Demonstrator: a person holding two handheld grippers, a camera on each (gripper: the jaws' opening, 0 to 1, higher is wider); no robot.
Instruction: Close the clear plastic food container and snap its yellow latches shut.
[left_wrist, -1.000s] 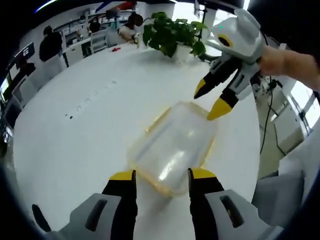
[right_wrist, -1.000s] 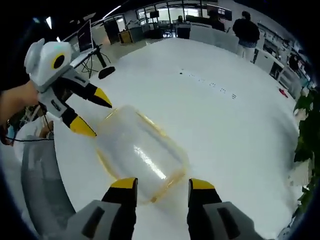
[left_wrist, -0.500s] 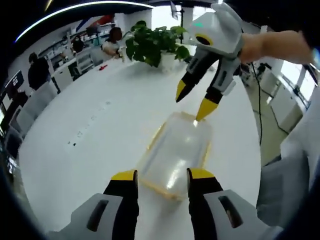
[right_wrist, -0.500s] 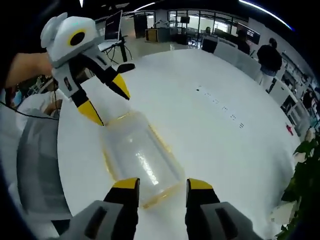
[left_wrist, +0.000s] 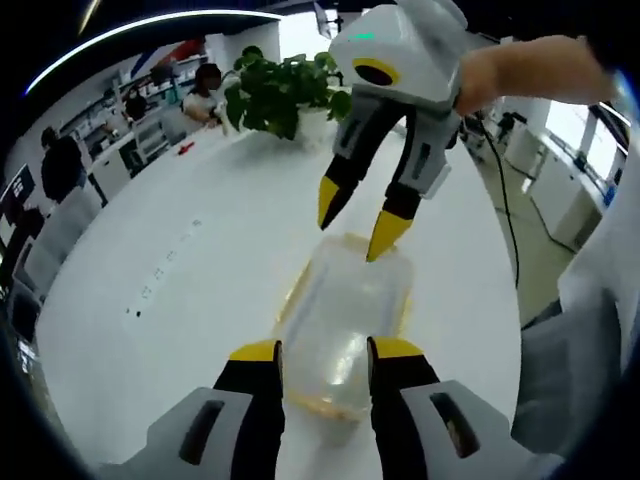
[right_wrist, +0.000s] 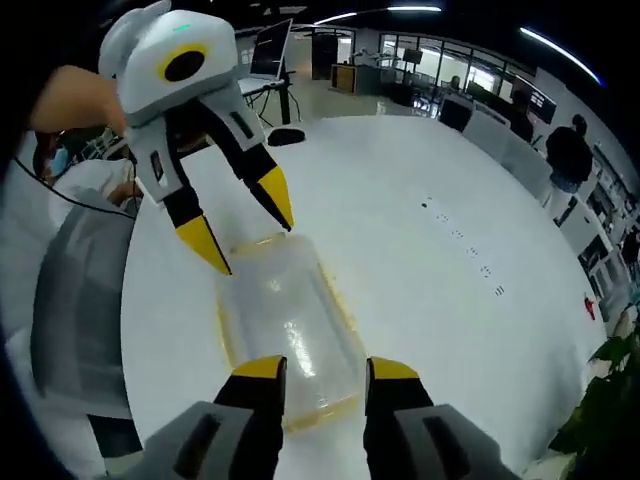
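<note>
Risk 1: the container (left_wrist: 345, 325) is light, glossy and sits loose on the smooth white surface (left_wrist: 200, 270), so a push on 1 end could skid or tip it instead of seating a latch. Both ends probably need pressing together. Risk 2: if the lid isn't fully seated, the latches could miss or spring back; can't tell seating from here. Risk 3: jaw tips could slip off the slick plastic.

Left hand-held gripper (left_wrist: 322, 352): jaws apart, yellow tips at the near end of the container, straddling it; contact can't be confirmed. Right hand-held gripper (right_wrist: 318, 371): jaws apart too, tips over the opposite end. In the left gripper view it hangs above the far end, nothing between its jaws.

Container (right_wrist: 288, 335): clear rectangular box, lid on top, yellow trim (right_wrist: 337, 300) along the edges, glare on the lid. Looks empty. It lies flat near the surface's edge, between the 2 grippers. Latch state too blurred to tell. Potted plant (left_wrist: 282, 92) well apart.
</note>
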